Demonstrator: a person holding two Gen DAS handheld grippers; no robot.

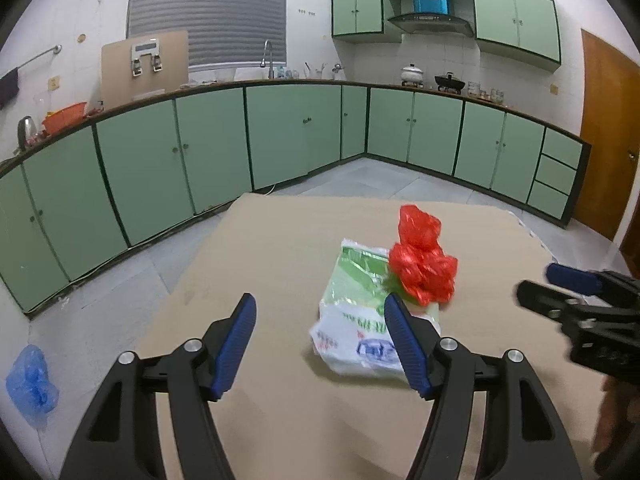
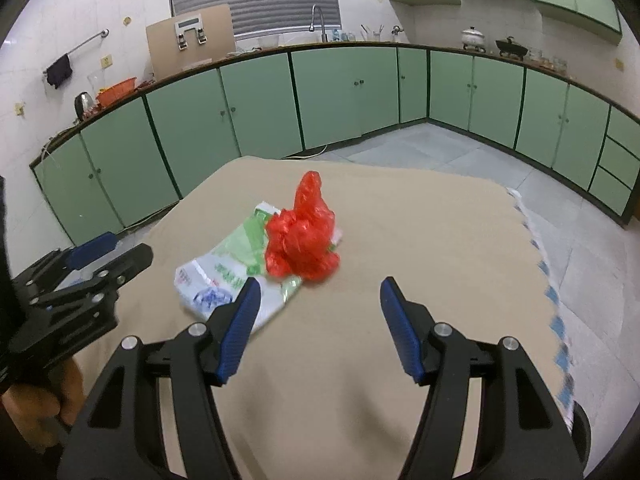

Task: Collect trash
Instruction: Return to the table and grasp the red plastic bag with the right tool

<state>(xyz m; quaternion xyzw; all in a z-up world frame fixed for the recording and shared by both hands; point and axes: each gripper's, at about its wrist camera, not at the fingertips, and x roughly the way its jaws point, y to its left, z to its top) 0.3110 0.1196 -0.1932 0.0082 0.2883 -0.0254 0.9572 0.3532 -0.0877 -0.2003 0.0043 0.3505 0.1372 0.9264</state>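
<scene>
The trash sits near the middle of the tan table top [image 2: 400, 240]: a crumpled red plastic bag [image 2: 300, 236] lies on the far end of a flattened white-and-green printed plastic bag [image 2: 224, 272]; the two touch, the red one partly covering the other. A loose blue plastic bag [image 1: 30, 384] lies on the tiled floor to the left, well apart from the table.

Both tongs are released and hold nothing; the left gripper [image 1: 320, 320] hovers short of the printed bag with its right finger in front of the bag's near edge; the right gripper [image 2: 320, 300] hovers just behind the pile, its left finger over the printed bag's near corner.

The step in hand looks like the approach for a first pick, probably the red bag, since it stands tallest and is easiest to pinch. To do it well: bring one gripper down so the fingers straddle the bunched middle of the red bag, not its thin peak, which would likely slip out; close fully, since the film crushes; lift straight up so the printed bag beneath is not dragged. The flat bag will likely need pinching at a raised crease or edge; the other gripper could pin it.
</scene>
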